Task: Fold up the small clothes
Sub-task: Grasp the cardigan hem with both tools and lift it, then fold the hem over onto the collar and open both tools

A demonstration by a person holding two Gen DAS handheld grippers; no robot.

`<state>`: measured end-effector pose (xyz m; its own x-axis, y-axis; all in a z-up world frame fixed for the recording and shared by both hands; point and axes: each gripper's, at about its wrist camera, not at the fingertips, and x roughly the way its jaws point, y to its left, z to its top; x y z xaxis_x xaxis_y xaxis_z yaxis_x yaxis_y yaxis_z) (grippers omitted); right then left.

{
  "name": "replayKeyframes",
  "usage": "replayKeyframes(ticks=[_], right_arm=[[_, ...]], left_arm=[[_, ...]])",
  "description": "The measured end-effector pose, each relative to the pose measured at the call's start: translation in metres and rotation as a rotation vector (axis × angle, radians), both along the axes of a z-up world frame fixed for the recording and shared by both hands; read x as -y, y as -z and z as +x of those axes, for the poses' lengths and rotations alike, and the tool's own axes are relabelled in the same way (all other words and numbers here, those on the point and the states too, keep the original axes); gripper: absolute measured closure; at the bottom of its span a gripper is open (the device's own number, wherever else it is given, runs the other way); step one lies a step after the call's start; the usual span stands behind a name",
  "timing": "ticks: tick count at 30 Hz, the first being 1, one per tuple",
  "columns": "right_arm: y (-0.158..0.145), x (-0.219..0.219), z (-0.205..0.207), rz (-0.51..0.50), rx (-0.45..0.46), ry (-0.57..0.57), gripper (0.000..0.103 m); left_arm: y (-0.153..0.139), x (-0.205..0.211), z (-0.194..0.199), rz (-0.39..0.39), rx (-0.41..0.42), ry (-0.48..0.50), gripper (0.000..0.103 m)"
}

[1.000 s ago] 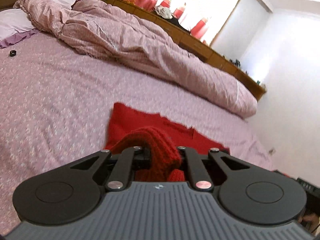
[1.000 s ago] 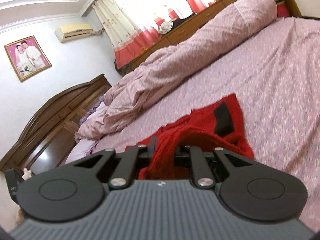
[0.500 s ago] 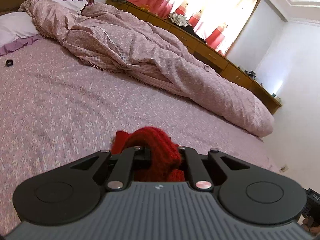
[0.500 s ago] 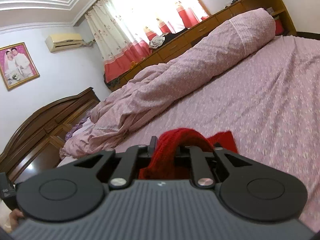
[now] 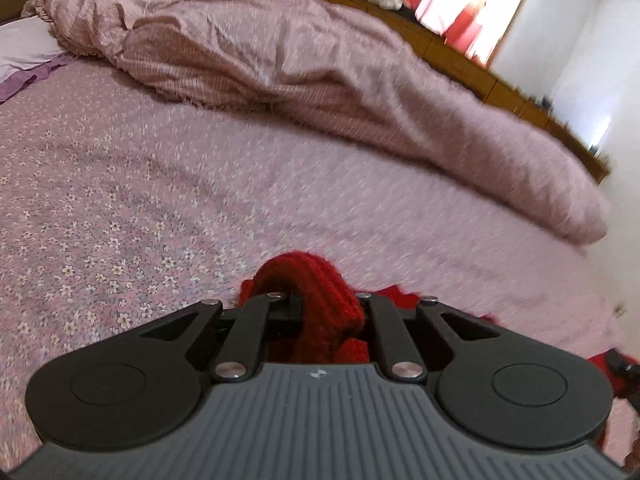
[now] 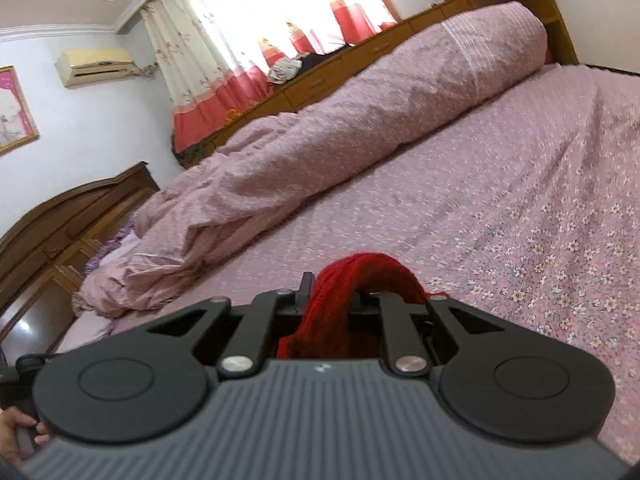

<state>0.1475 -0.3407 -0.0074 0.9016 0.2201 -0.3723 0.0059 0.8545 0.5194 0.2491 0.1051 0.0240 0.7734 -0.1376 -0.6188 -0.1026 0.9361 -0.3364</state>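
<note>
A red knitted garment (image 5: 316, 300) is pinched in my left gripper (image 5: 320, 304), bunched in a loop over the jaws; most of it hangs hidden below the gripper body. My right gripper (image 6: 340, 300) is shut on another part of the same red garment (image 6: 360, 276), which arches over its jaws. Both grippers are held above the pink flowered bedsheet (image 5: 140, 200), which also shows in the right wrist view (image 6: 520, 200).
A rumpled pink duvet (image 5: 320, 64) lies rolled along the far side of the bed, also in the right wrist view (image 6: 340, 140). A white pillow (image 5: 24, 46) is at the head. A wooden sideboard (image 6: 400, 44) and red-white curtains (image 6: 256, 40) stand behind.
Both grippers have moved forward over the bed with the red garment. The spread part of the garment on the sheet has dropped out of sight beneath them.
</note>
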Motion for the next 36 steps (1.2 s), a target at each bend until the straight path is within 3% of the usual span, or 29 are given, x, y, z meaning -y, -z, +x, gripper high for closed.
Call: replayKeyframes(ticks=[6, 9, 15, 17, 19, 21, 28, 36], right_arm=[[0.049, -0.002, 0.023, -0.018, -0.132, 0.072, 0.085], [0.062, -0.003, 0.020, -0.014, -0.111, 0.081, 0.085], [0.058, 0.000, 0.014, 0.020, -0.114, 0.081, 0.082], [0.056, 0.000, 0.009, 0.030, -0.116, 0.086, 0.079], [0.054, 0.000, 0.008, 0.046, -0.120, 0.104, 0.072], [0.051, 0.001, -0.001, 0.060, -0.109, 0.127, 0.055], [0.042, -0.002, -0.028, 0.022, -0.089, 0.129, 0.054], [0.040, -0.008, -0.054, -0.049, -0.080, 0.155, 0.054]], left_arm=[[0.038, 0.002, 0.020, 0.083, -0.070, 0.045, 0.090], [0.036, 0.004, 0.021, 0.105, -0.071, 0.068, 0.089], [0.023, 0.001, 0.016, 0.102, -0.067, 0.093, 0.080], [0.015, 0.004, 0.008, 0.105, -0.059, 0.096, 0.066], [0.006, 0.005, 0.000, 0.115, -0.044, 0.094, 0.057], [-0.002, 0.008, -0.008, 0.132, -0.024, 0.103, 0.052], [-0.020, 0.017, -0.030, 0.184, 0.000, 0.120, 0.041], [-0.005, 0.031, -0.055, 0.282, -0.048, 0.105, 0.036]])
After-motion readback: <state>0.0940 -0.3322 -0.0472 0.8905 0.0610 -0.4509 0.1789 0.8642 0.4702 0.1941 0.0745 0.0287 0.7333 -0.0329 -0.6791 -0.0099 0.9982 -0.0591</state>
